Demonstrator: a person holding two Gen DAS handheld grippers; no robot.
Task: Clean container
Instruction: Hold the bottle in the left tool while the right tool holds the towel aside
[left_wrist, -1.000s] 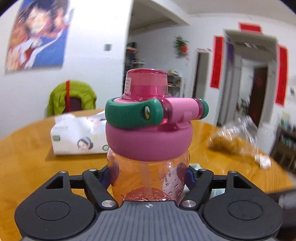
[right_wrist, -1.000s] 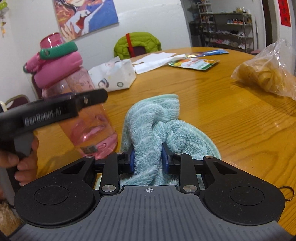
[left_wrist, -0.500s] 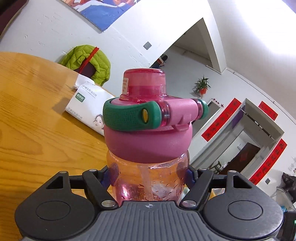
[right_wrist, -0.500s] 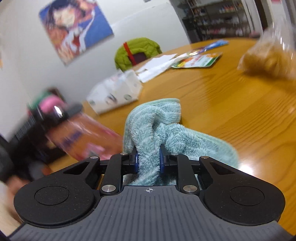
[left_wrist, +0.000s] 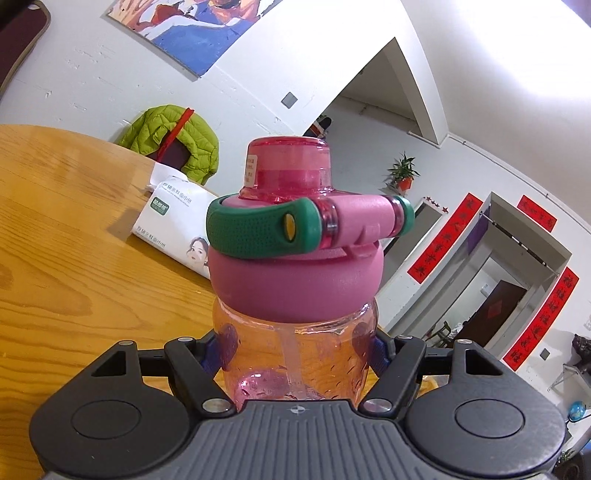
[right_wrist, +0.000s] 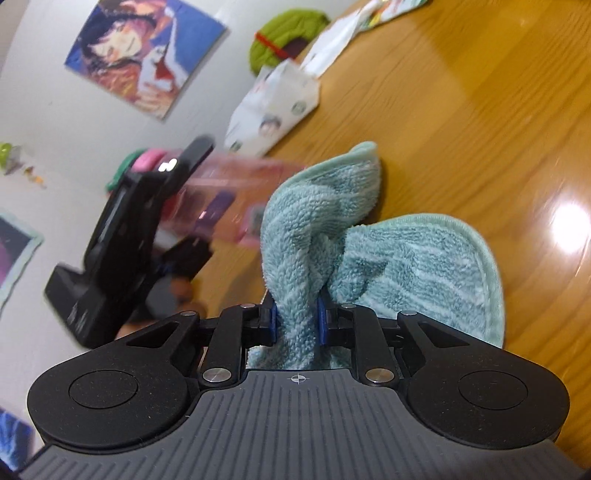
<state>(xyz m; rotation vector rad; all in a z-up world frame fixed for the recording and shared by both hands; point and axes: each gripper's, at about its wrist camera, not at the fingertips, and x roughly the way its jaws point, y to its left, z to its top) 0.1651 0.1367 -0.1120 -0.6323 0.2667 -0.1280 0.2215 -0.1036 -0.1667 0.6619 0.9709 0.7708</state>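
A clear pink water bottle with a magenta lid and green handle fills the left wrist view. My left gripper is shut on its body, blue pads pressing both sides. In the right wrist view the same bottle appears blurred and tipped on its side, held above the table at left by the left gripper. My right gripper is shut on a bunched teal terry cloth, whose free part rests on the wooden table just right of the bottle's base.
A tissue pack lies on the table beyond the bottle, also seen as the tissue pack in the left view. Papers lie further back. A chair with a green jacket stands at the table's far edge.
The left gripper has rolled, tipping the bottle from upright onto its side. The right gripper has pinched tighter on the cloth and rolled too, so the room now tilts in its view.
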